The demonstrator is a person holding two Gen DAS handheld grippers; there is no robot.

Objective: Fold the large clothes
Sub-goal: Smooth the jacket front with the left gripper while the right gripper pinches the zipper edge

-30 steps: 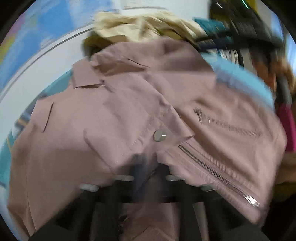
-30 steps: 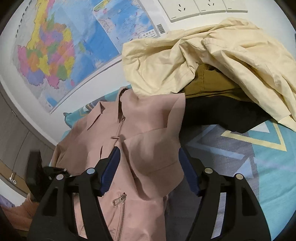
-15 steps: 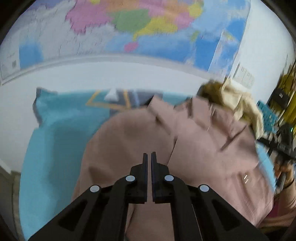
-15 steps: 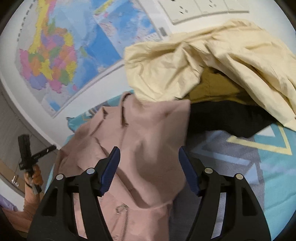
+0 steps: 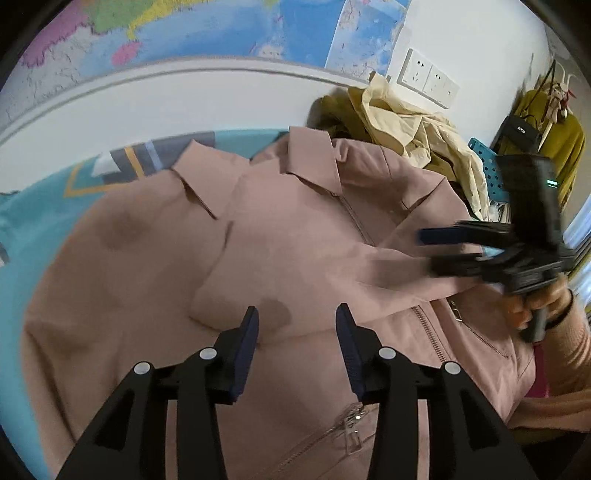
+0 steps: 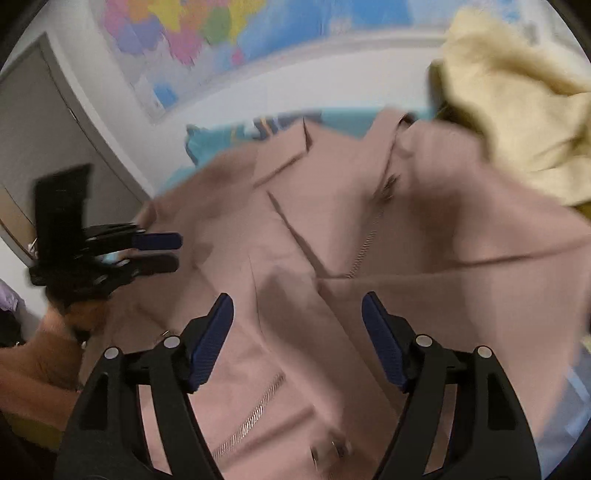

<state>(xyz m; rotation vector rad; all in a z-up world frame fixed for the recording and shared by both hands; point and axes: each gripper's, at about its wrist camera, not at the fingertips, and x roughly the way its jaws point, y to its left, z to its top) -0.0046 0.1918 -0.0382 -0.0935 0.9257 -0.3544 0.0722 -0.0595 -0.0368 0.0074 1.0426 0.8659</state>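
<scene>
Jacket (image 5: 303, 258) is lying spread on the teal bedcover (image 5: 33, 221), both claws hovering wide open, gripping nothing: left gripper (image 5: 295, 343) near, right gripper (image 6: 297, 332) beside it. Cream pile (image 5: 417, 133) is crowding the far-right collar, risking snagging into any fold.

Dusty-pink jacket (image 5: 303, 240) with silver zip, pale-yellow garment (image 5: 417, 129) upper right, teal geometric-print sheet (image 5: 33, 221) at left, multicoloured wall map (image 5: 177, 33) on top.

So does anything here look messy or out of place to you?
Yes: behind the pink jacket, a cream garment lies crumpled in an unfolded heap against the wall. The jacket itself shows a few darker blotches that could be damp spots or shadows.
</scene>
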